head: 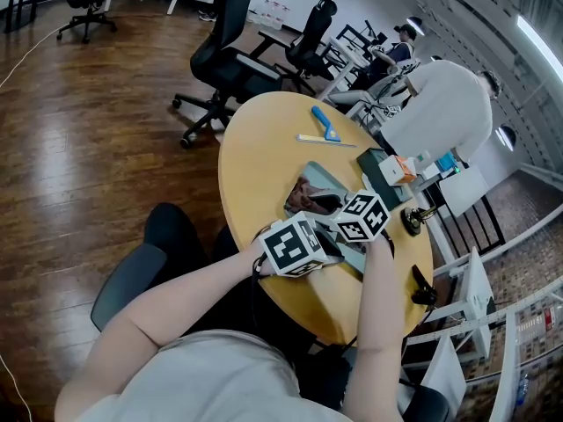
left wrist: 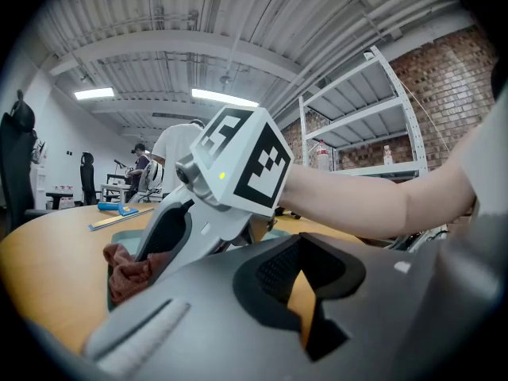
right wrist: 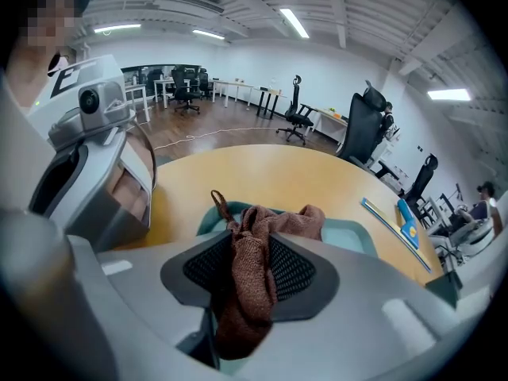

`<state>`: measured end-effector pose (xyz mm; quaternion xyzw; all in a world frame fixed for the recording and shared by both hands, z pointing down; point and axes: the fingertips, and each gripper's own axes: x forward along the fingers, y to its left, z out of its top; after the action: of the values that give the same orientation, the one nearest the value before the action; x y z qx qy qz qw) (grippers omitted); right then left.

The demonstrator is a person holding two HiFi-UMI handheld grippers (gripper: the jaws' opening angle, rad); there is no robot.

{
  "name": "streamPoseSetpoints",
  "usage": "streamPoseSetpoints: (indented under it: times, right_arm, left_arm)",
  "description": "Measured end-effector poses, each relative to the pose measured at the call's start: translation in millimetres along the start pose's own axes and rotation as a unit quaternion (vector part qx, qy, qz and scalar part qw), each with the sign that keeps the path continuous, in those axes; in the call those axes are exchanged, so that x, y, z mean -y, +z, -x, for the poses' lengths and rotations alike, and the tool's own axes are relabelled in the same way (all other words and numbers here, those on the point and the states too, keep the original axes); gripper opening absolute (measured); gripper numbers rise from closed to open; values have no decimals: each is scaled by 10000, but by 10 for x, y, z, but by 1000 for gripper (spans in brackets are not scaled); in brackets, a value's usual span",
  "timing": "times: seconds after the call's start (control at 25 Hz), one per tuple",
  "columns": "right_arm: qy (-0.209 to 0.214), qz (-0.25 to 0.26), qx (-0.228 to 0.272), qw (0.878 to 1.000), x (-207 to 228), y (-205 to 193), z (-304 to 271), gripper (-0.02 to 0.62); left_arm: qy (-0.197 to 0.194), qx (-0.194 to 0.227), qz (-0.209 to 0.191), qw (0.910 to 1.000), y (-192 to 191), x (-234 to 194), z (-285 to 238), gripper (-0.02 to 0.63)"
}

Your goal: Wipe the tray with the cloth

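A teal tray point(head: 327, 177) lies on the round wooden table point(head: 264, 152), and a brown cloth point(head: 306, 199) rests bunched on it. My right gripper point(head: 330, 207) is shut on the cloth point(right wrist: 274, 221), which hangs between its jaws point(right wrist: 252, 248) just over the tray point(right wrist: 349, 236). My left gripper point(head: 327, 251) sits beside it at the tray's near end. In the left gripper view its jaws point(left wrist: 305, 248) look shut, with only a sliver of table showing and nothing between them. That view shows the cloth point(left wrist: 127, 268) on the tray point(left wrist: 109, 292) under the right gripper's fingers point(left wrist: 159, 236).
A blue-handled scraper point(head: 325, 123) and a long pale strip point(head: 325, 141) lie at the far side of the table. A dark box with a small carton point(head: 391, 170) stands at the right, with black items point(head: 412, 221) by the edge. Office chairs point(head: 220, 60) and a seated person point(head: 440, 104) are behind.
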<state>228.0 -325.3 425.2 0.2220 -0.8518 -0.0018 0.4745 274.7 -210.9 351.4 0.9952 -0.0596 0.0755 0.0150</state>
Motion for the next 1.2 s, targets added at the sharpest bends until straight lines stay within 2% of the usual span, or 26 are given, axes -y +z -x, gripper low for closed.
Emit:
streamPoseSetpoints:
  times: [0.24, 0.64, 1.2]
  right_arm:
    - [-106, -67, -84, 9999, -73, -181, 135, 146]
    - [-475, -829, 50, 9954, -115, -765, 578, 144]
    - [-1251, -1853, -2, 9747, -168, -1732, 1221, 144]
  left_arm:
    - [1, -4, -3, 10000, -12, 23, 17, 2]
    - [-18, 11, 29, 10000, 8, 3, 58, 2]
    - [-50, 39, 32, 10000, 8, -39, 21, 2]
